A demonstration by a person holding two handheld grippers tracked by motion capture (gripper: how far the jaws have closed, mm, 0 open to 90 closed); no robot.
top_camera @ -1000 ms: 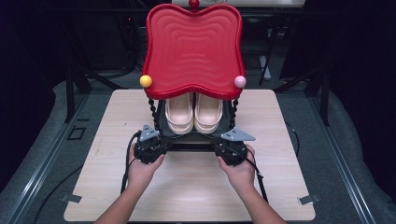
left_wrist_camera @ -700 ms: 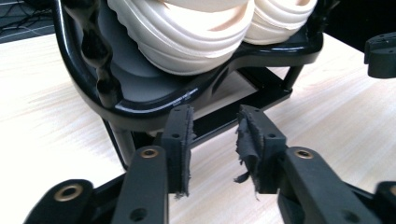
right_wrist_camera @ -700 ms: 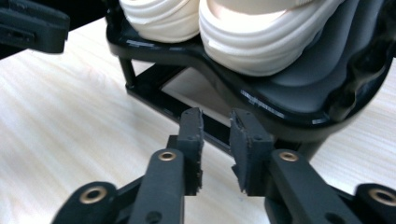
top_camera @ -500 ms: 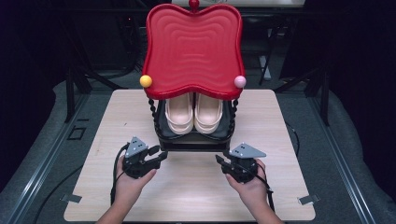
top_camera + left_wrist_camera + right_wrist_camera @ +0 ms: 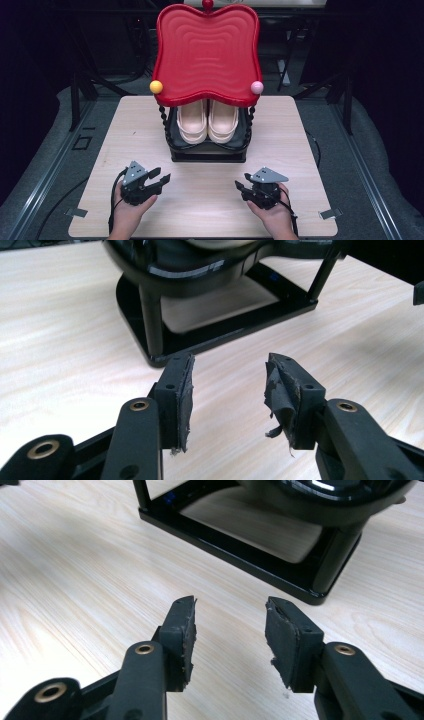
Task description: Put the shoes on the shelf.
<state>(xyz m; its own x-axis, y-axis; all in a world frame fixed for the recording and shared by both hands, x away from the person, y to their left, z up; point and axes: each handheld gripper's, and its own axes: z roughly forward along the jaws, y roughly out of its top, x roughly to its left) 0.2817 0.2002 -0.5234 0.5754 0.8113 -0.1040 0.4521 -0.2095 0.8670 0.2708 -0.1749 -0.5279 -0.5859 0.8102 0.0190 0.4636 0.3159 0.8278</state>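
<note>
A black two-tier stand (image 5: pixel 207 152) sits at the middle of the wooden table (image 5: pixel 125 130), topped by a wavy red tray (image 5: pixel 206 50) with a yellow ball (image 5: pixel 156 86) and a pink ball (image 5: pixel 257 87) at its front corners. A pair of cream shoes (image 5: pixel 207 120) rests on the lower shelf, toes toward me. My left gripper (image 5: pixel 161 179) is held open near the front left, empty; its worn pads (image 5: pixel 183 387) point at the stand's black base (image 5: pixel 220 335). My right gripper (image 5: pixel 242 186) is open and empty at the front right, facing the stand's base (image 5: pixel 280 565).
Dark metal frames and stands (image 5: pixel 80 95) surround the table on a grey floor. Metal rails (image 5: pixel 45 170) run along both sides. Bare wood lies between the two grippers and the stand.
Both grippers have drawn back from the stand's front toward the near edge of the table and moved apart. The stand and the shoes have stayed put.
</note>
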